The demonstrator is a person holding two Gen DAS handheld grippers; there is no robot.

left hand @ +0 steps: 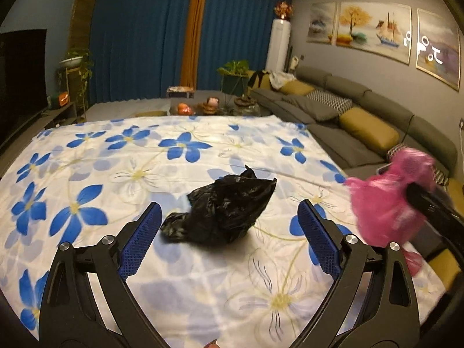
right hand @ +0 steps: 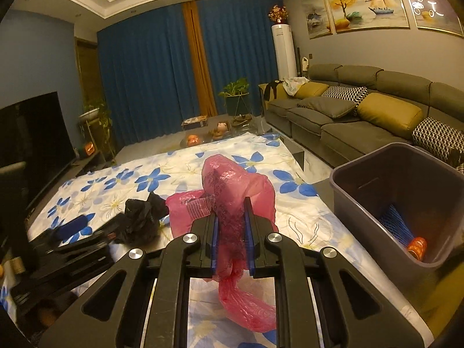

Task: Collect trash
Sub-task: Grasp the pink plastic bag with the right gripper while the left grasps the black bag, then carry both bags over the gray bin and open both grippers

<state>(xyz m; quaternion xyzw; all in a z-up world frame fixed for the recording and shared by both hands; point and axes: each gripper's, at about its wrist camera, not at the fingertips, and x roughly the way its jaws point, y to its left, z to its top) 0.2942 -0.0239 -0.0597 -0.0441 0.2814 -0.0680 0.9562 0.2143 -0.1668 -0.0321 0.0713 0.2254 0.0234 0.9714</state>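
A crumpled black plastic bag lies on the flowered cloth over the table. My left gripper is open, its blue pads either side of the bag's near end, just above the cloth. My right gripper is shut on a pink plastic bag and holds it above the table; it shows blurred at the right of the left wrist view. The black bag also shows in the right wrist view, left of the pink one. A grey trash bin stands to the right, with a blue net and an orange item inside.
A grey sofa with yellow and patterned cushions runs along the right wall. A TV stands at the left. A low glass table with ornaments and potted plants sit beyond the cloth, before blue curtains.
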